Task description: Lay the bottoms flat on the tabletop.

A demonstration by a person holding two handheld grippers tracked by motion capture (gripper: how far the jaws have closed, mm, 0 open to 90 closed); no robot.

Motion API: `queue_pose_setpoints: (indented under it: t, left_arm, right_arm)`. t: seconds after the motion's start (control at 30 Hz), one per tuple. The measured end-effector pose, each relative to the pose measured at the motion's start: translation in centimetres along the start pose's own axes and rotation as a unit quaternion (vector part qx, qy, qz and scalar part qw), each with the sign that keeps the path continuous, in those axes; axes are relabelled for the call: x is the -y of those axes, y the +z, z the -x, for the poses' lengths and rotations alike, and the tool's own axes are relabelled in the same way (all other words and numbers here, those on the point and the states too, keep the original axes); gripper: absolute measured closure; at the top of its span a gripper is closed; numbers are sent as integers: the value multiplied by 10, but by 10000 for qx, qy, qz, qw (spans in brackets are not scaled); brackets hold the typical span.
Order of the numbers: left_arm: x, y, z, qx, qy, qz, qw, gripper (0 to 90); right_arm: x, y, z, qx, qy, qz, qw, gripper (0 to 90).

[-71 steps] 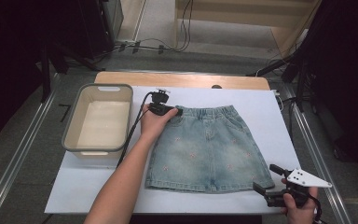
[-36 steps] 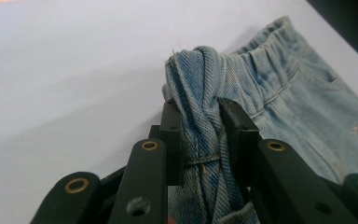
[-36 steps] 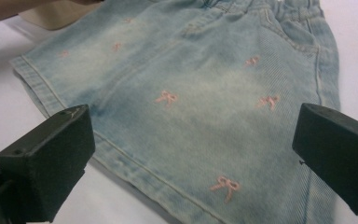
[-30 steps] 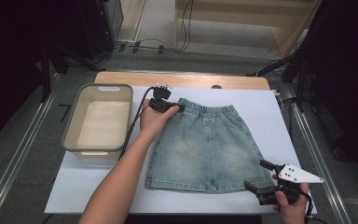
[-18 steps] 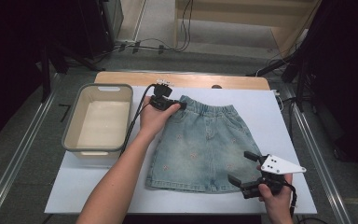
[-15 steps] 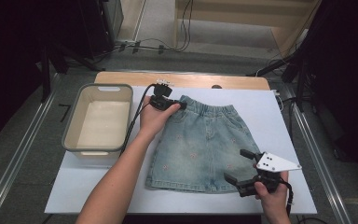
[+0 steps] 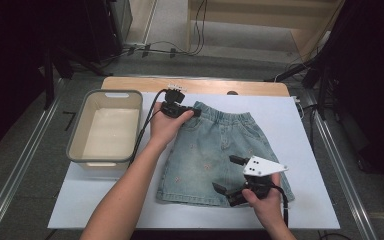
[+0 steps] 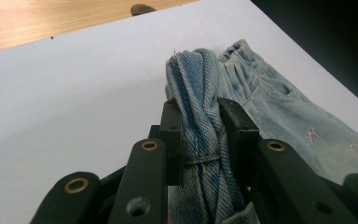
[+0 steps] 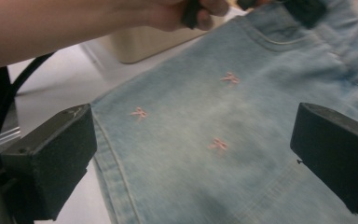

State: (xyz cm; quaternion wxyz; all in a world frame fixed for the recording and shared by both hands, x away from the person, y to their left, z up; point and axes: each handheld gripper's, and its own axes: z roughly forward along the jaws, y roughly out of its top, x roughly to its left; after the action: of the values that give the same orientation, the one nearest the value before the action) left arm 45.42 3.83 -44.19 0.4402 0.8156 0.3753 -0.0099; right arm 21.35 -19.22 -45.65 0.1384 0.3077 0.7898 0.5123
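Both jaws of the left gripper are pinched on a bunched fold of the denim skirt, at the waistband corner nearest the tub; the pads press the cloth from either side. On the right gripper the jaws stand wide apart, nothing between the pads, poised over the skirt's lower part near the hem; in the right gripper view, pale denim with small pink bows lies below the gap.

A white sheet covers the table, whose wooden edge shows along the far side. Metal rails run down both sides of the table, grey floor lies beyond, and cables trail across it at the back, with dark equipment to either side. An off-white plastic tub sits on the sheet's left part, just beside the left hand.

Spread flat at mid-sheet, the skirt has its elastic waistband towards the far edge and its wider hem towards the person, so its long axis runs near to far.
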Motion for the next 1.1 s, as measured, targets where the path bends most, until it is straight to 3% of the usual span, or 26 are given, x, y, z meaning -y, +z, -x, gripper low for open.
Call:
queue_pose_setpoints:
  t: [0.23,0.47,0.63,0.83,1.1]
  left_arm:
    - [0,-1,1,16,4,20,10000,711]
    - [0,-1,1,36,0,32,10000,710]
    - [0,-1,2,46,27,36,10000,709]
    - [0,-2,2,71,30,37,10000,709]
    - [1,-2,2,65,57,21,10000,709]
  right_arm:
    - [-9,28,-21,-400,-222,-135,9989,0]
    - [-12,57,-45,-643,-382,-303,9967,1]
    - [-14,75,-60,-680,-427,-399,9960,59]
    - [-13,93,-75,-587,-533,-561,9953,241]
    - [-10,112,-84,-950,-553,-781,9909,338]
